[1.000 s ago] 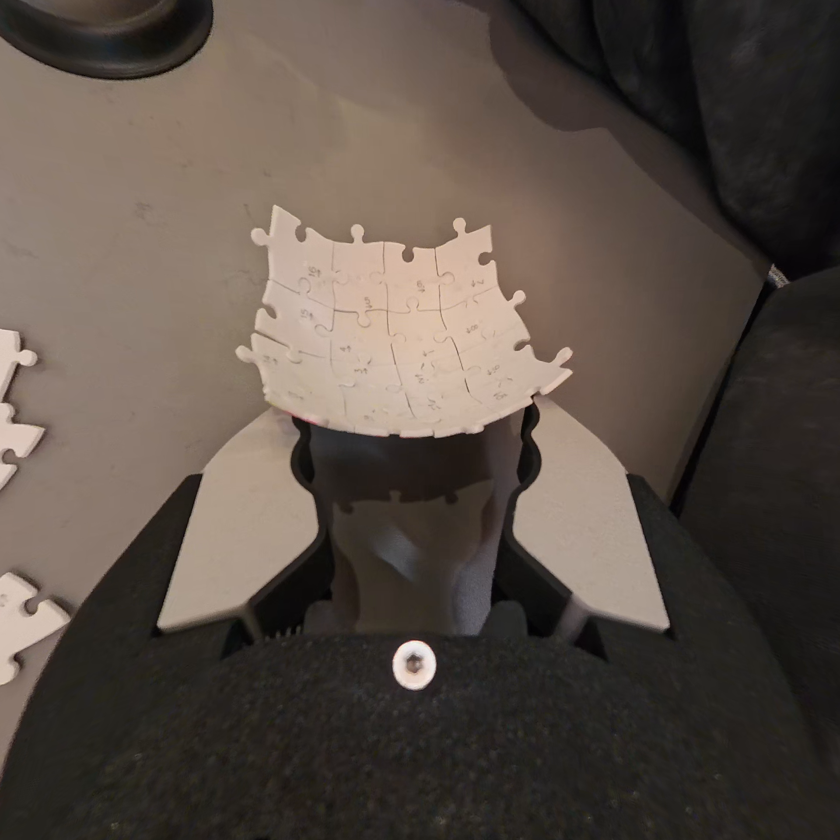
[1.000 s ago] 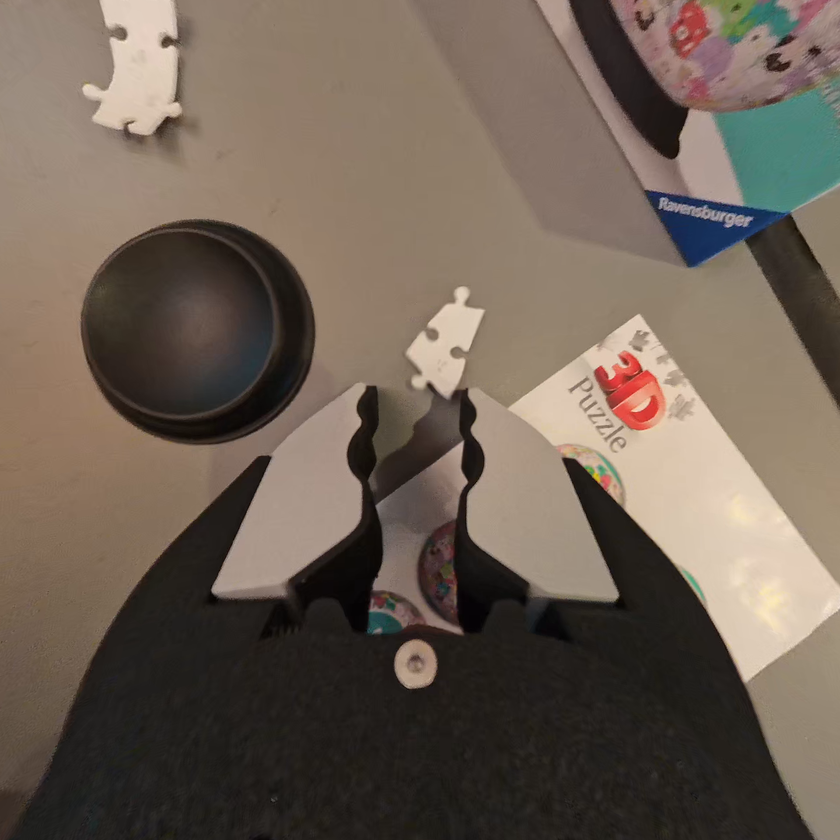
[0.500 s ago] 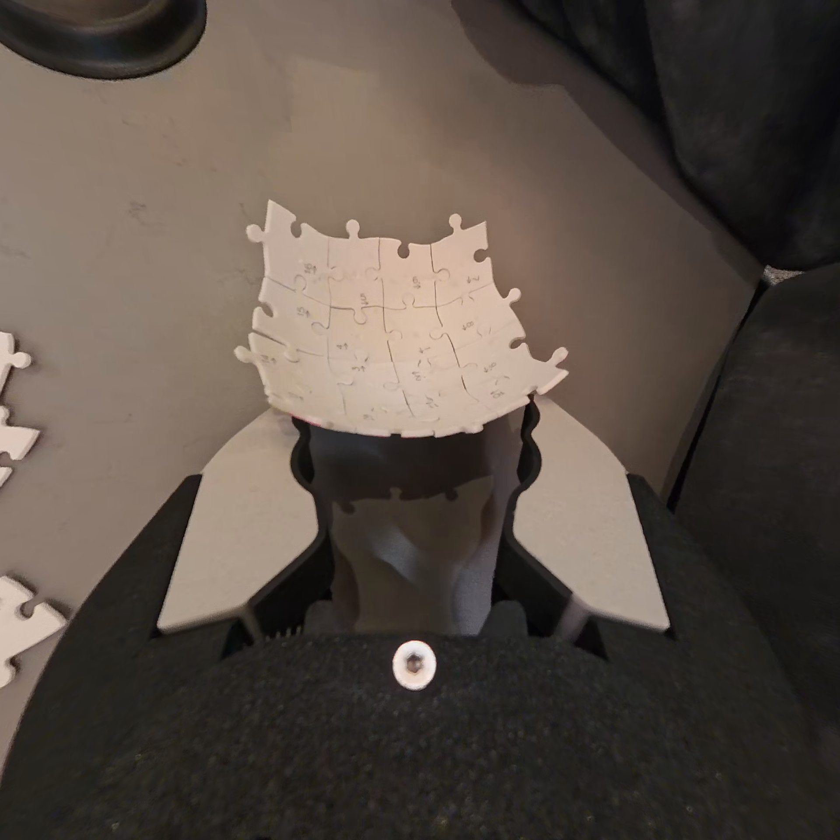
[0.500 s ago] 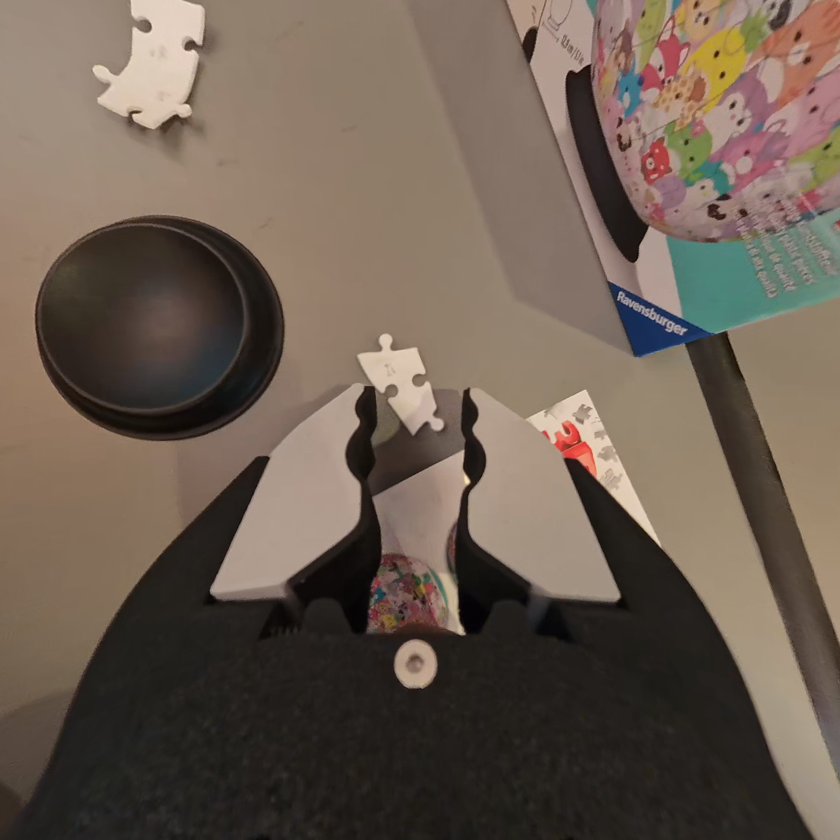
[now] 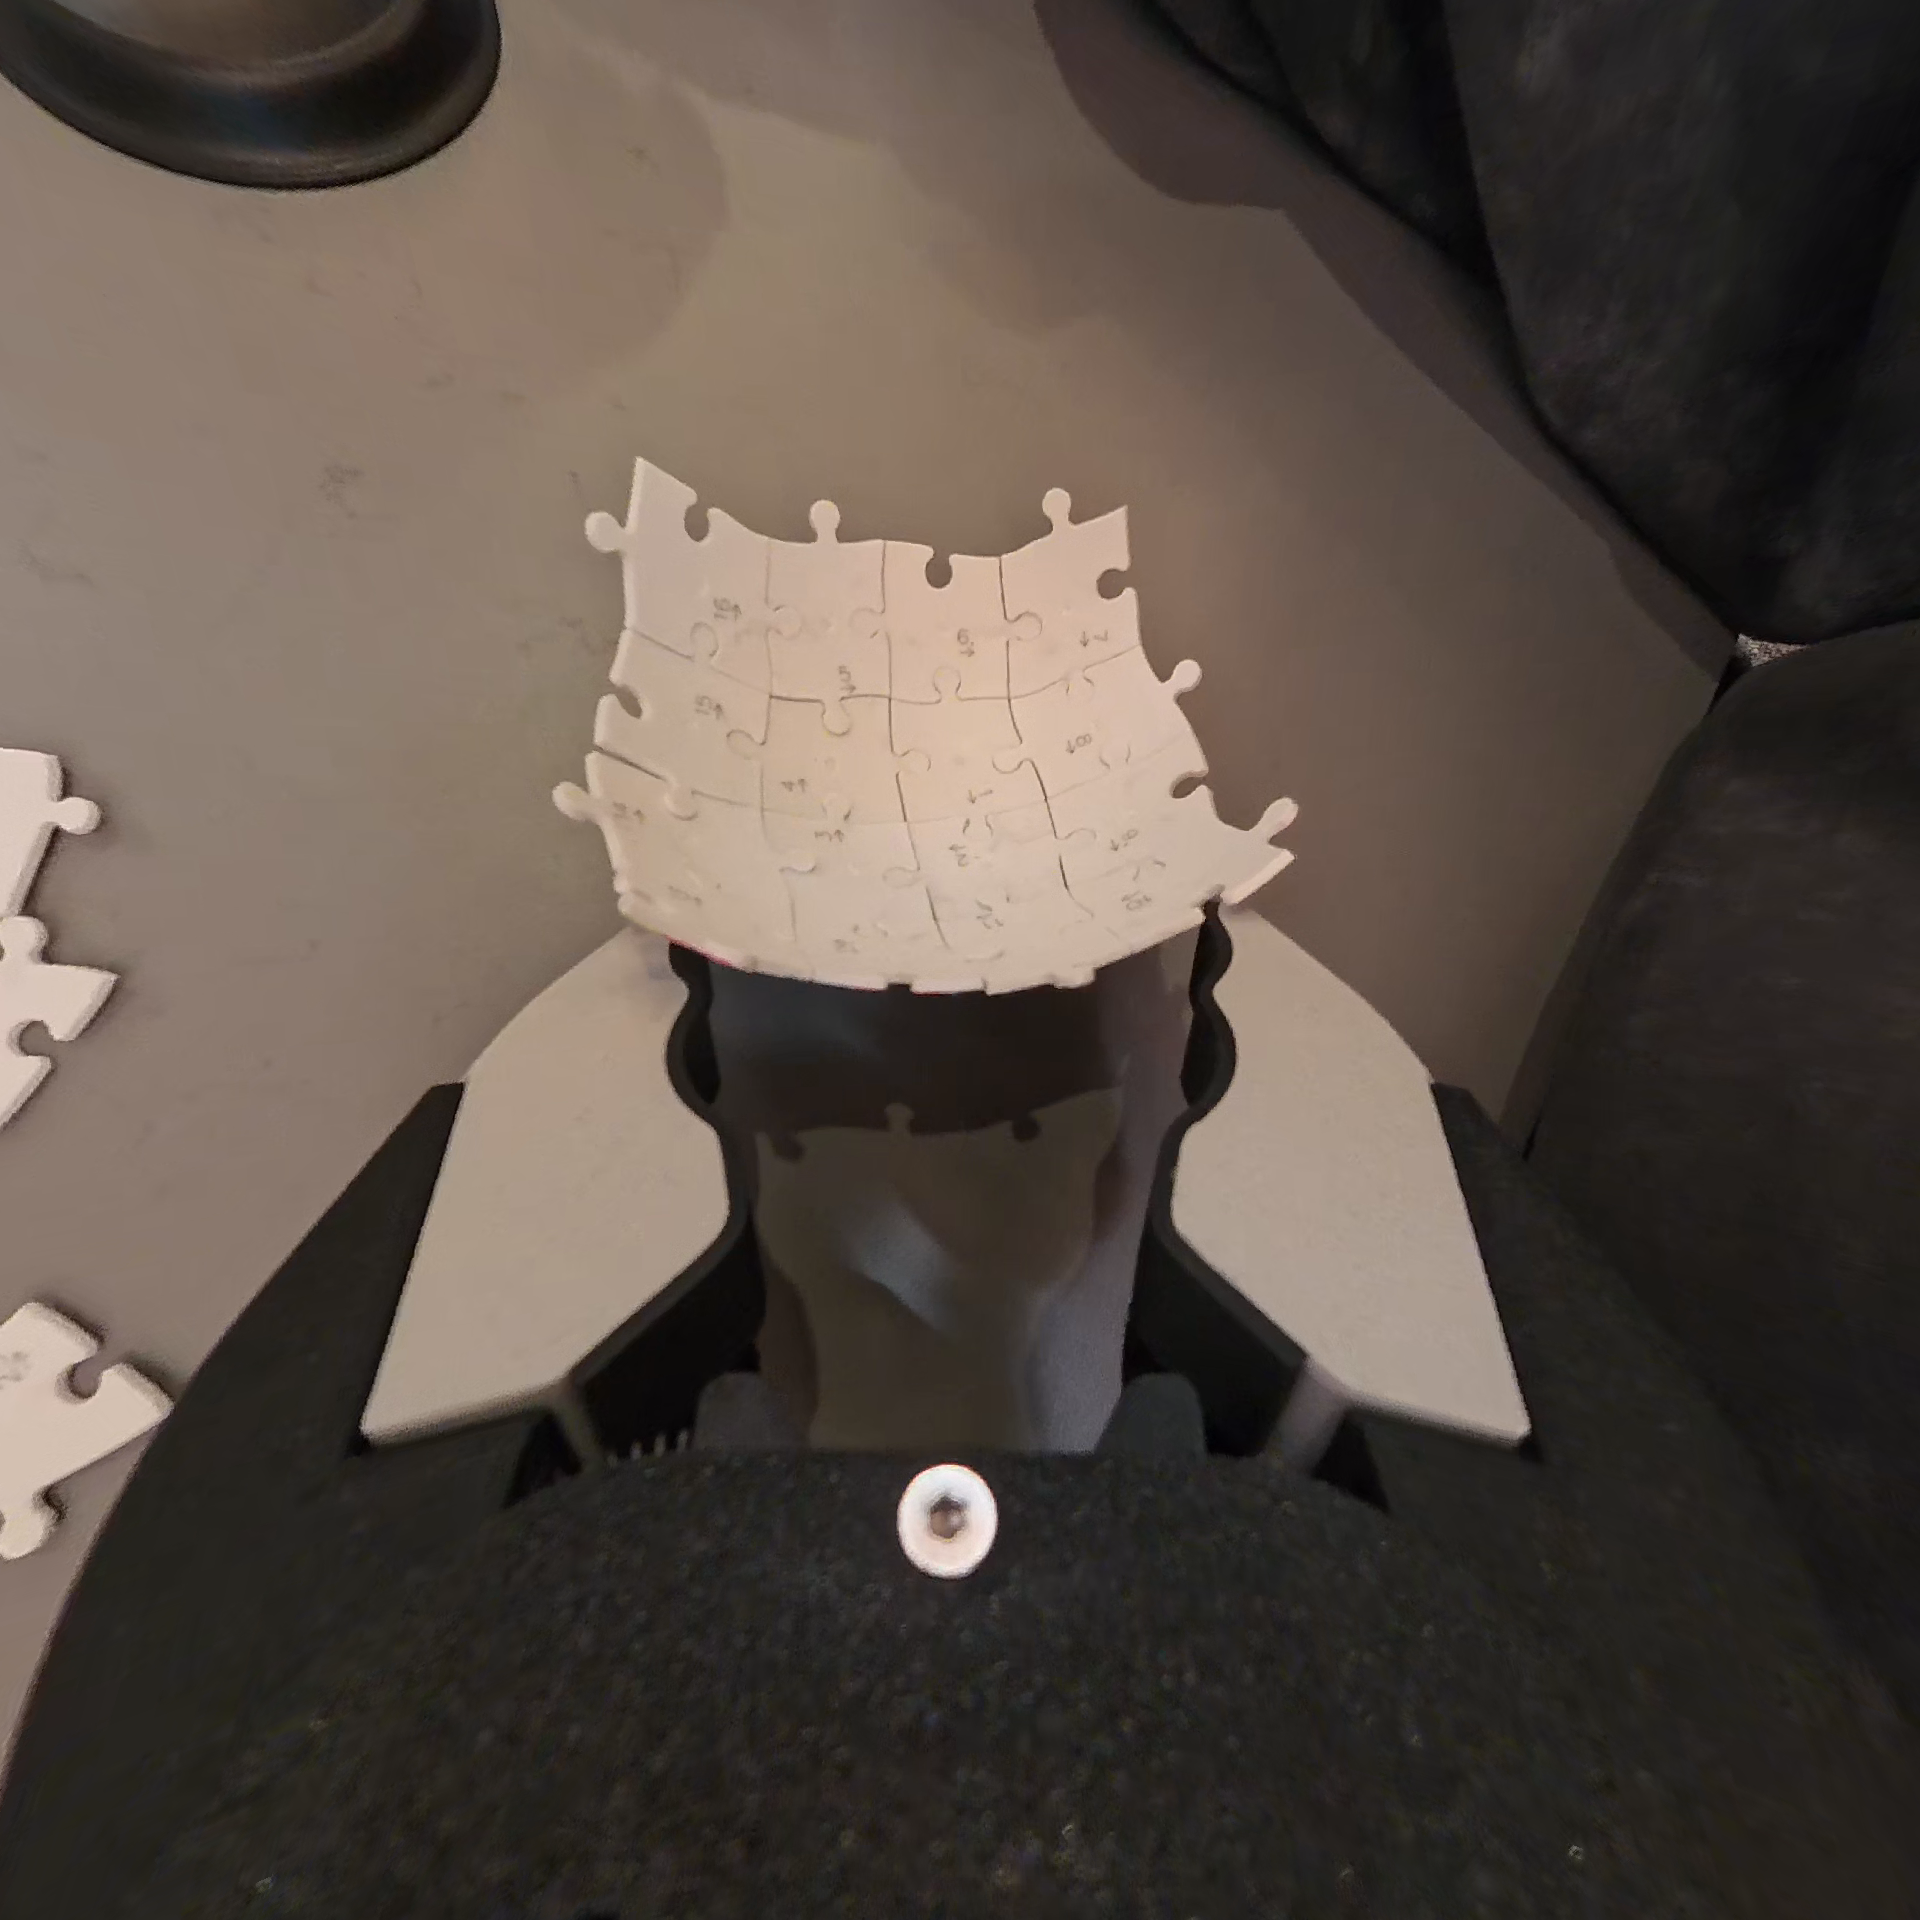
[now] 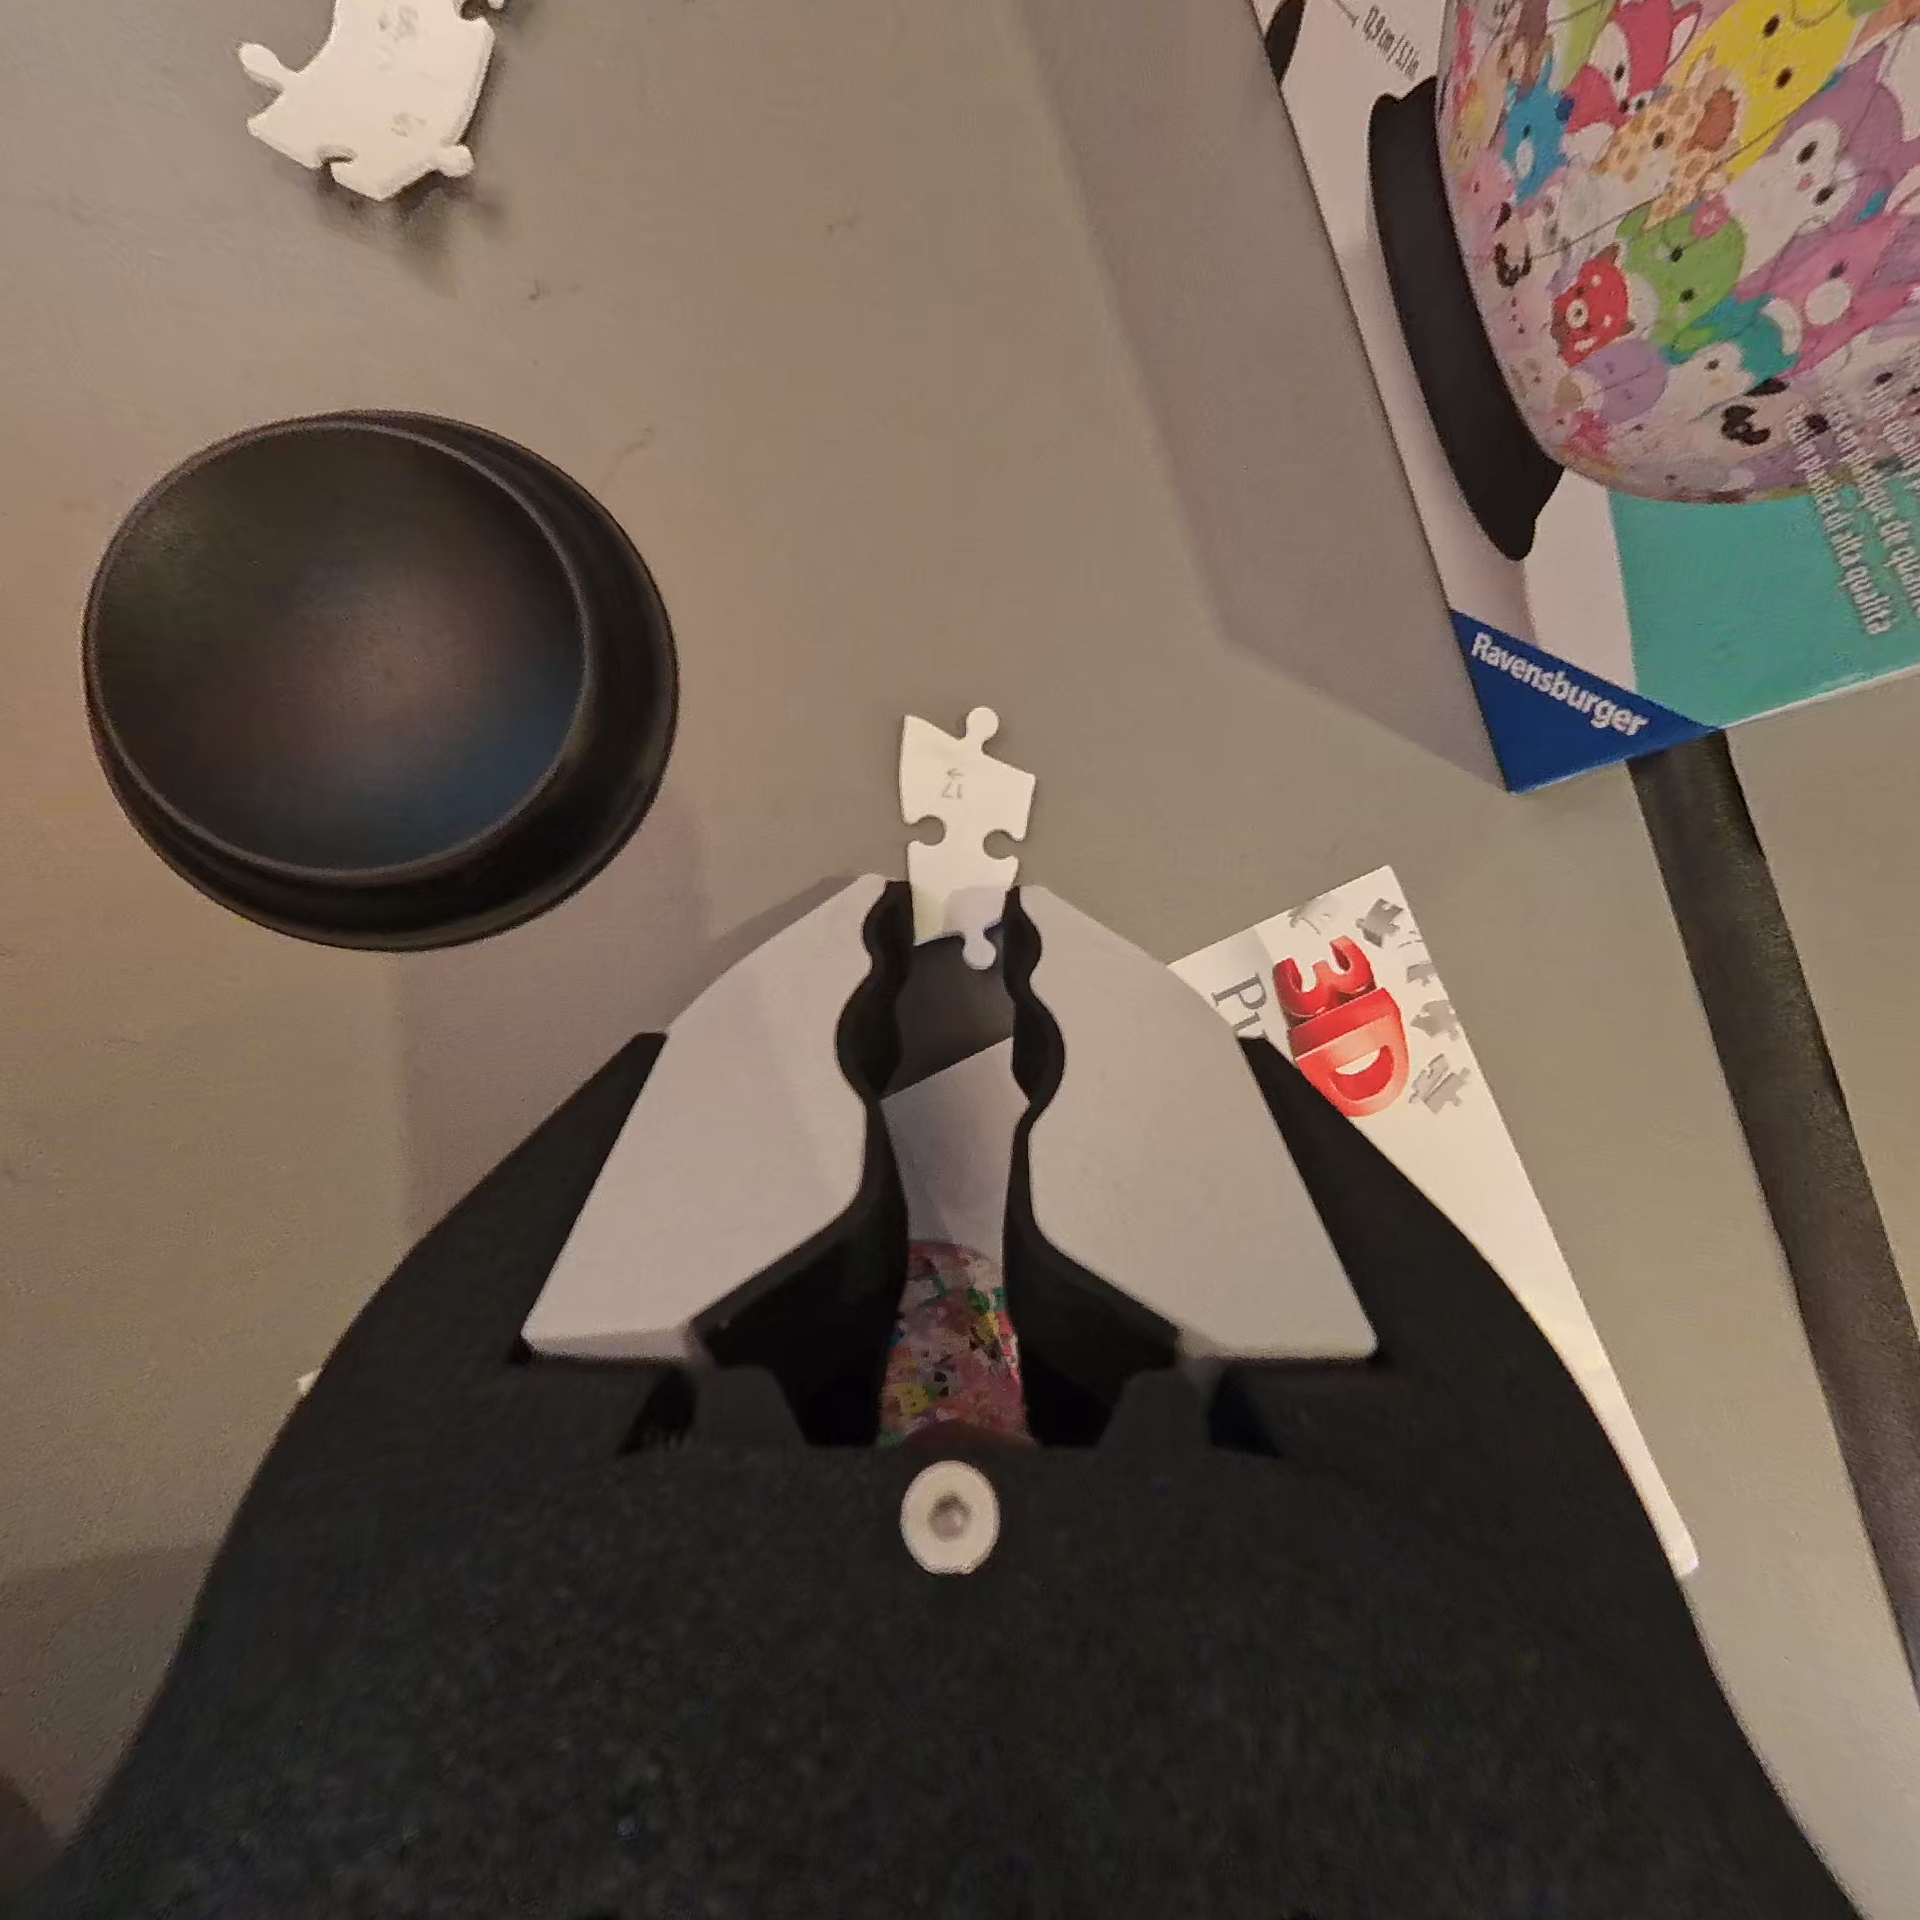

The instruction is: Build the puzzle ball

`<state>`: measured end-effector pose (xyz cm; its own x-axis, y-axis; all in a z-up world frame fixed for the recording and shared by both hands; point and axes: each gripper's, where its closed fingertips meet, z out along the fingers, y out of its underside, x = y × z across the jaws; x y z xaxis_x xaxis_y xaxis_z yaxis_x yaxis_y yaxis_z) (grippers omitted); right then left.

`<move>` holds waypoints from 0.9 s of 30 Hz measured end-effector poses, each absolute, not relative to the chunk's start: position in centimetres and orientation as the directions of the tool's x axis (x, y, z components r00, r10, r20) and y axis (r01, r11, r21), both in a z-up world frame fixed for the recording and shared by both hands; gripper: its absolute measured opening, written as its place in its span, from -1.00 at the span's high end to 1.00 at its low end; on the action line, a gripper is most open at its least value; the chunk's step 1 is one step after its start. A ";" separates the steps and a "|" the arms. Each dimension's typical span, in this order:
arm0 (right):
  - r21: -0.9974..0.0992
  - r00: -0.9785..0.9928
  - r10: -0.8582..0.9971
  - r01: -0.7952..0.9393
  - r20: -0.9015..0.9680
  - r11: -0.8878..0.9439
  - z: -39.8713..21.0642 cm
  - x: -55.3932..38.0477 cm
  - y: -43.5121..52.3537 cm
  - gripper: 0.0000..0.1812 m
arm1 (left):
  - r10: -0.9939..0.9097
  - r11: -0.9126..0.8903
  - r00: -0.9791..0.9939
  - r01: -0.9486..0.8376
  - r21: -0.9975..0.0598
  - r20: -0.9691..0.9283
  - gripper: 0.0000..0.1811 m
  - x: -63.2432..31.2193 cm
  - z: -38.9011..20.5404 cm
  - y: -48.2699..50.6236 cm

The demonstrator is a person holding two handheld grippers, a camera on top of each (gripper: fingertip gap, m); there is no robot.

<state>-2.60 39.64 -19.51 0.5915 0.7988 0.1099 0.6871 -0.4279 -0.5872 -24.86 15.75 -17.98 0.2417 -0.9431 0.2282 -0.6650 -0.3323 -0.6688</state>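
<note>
Right wrist view: my right claw [image 6: 951,914] pinches a single white piece [image 6: 964,821] at frame centre; my left claw [image 5: 945,951] grips the curved assembled section [image 5: 914,758] by its lower edge.

Grey table [image 6: 831,364], dark upholstered seat [image 5: 1766,1039] alongside its edge, black bar [image 6: 1766,1039] beyond.
</note>
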 end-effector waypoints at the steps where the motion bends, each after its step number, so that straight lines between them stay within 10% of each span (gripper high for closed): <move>1: -0.581 0.592 0.797 0.693 0.120 -0.427 -19.5 -2.6 39.6 0.82 | -0.943 -0.332 0.242 -0.664 -0.670 0.227 0.03 -24.9 -18.0 15.8; 17: -0.259 0.055 0.976 0.966 0.211 0.001 -13.7 -14.2 23.2 0.82 | -0.938 -0.346 0.243 -0.661 -0.666 0.247 0.03 -24.8 -18.1 15.9; 27: 0.025 -0.412 0.768 0.887 0.490 0.461 -14.7 -16.9 23.2 0.82 | -0.930 -0.368 0.243 -0.641 -0.673 0.278 0.03 -25.0 -17.7 15.9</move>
